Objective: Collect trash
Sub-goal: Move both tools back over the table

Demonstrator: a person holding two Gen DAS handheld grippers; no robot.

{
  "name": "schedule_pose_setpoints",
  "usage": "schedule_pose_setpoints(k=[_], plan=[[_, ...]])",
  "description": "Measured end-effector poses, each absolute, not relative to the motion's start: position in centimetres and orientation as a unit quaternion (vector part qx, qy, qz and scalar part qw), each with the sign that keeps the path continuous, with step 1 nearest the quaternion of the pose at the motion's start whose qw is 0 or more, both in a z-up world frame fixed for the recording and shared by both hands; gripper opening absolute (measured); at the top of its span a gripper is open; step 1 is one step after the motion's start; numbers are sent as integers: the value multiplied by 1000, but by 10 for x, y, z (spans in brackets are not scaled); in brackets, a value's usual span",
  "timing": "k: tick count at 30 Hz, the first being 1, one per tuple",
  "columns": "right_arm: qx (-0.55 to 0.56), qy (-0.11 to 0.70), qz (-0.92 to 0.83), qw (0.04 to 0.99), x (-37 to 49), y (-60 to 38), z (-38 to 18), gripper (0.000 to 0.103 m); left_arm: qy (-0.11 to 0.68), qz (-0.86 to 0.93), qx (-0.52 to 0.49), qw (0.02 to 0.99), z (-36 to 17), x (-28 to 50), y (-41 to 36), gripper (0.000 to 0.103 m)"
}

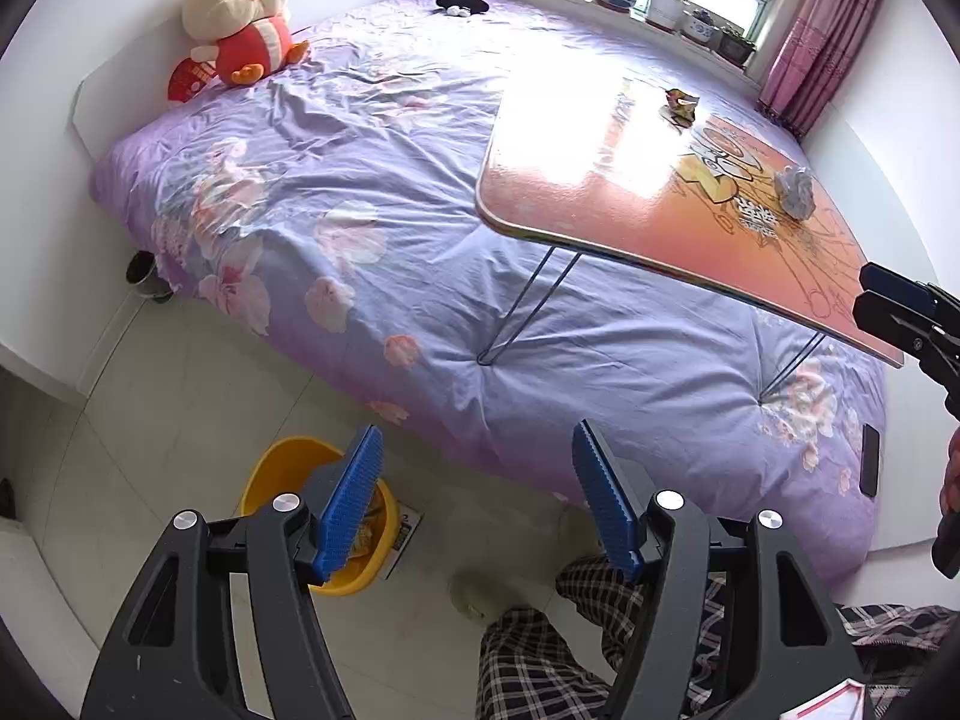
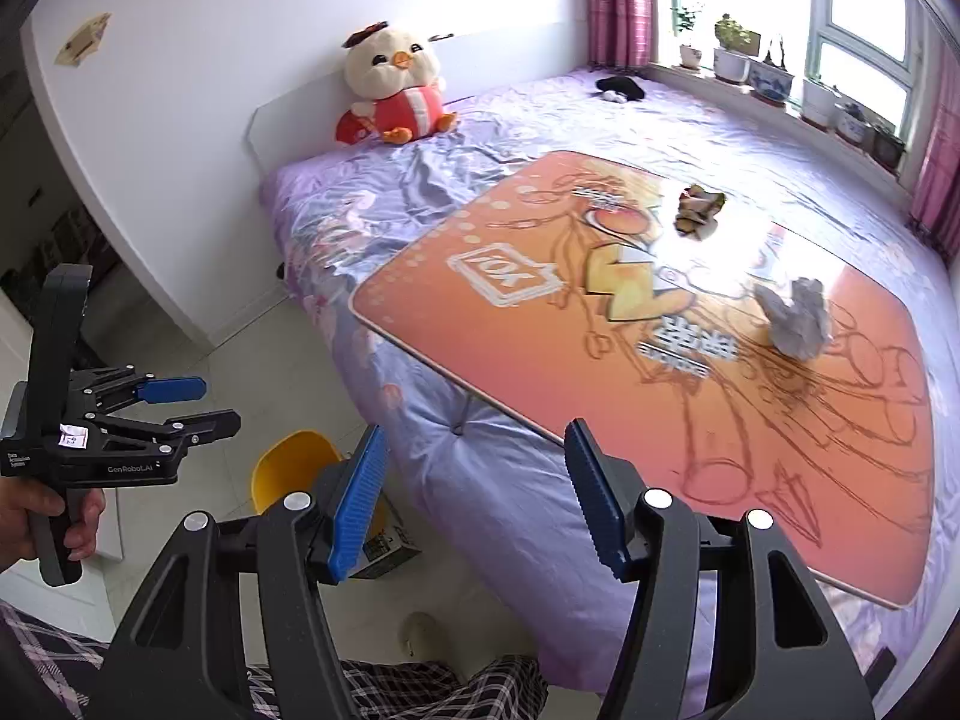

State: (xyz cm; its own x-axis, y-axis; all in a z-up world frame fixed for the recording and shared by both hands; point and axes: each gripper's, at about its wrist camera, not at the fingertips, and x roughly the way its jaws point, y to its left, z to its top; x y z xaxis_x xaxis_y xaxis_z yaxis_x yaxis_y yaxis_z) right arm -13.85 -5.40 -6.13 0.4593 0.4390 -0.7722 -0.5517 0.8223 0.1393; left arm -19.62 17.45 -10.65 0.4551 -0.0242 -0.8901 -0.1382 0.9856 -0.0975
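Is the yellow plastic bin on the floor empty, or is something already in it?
Not empty: the yellow plastic bin holds some light-coloured wrappers, seen past the left gripper.

2 wrist views over bed [image 1: 372, 192]

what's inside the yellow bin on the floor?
In the left wrist view the yellow bin shows some light, crumpled scraps at the bottom, which cannot be identified. The left gripper finger covers much of the opening; the rest is hidden.

Crumpled white tissue [image 2: 795, 324], crinkled snack wrapper [image 2: 699, 210], apart on tabletop
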Motion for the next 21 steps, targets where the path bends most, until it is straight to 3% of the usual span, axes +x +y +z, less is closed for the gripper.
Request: schedule_pose_setpoints(k=[13,15,16,21], plan=[[-7,447,168,879,-91,-164,-74,64,527,-40,-29,849,-101,-116,108,66],[-1,451,160,878,-79,-175,-79,66,527,-46,-18,848,-102,-100,96,73],[0,452,157,878,-72,-179,-82,67,524,-46,-13,850,-101,-92,91,82],[-3,457,154,876,-37,-188,-97,74,522,-49,0,851,-103,-46,69,86]])
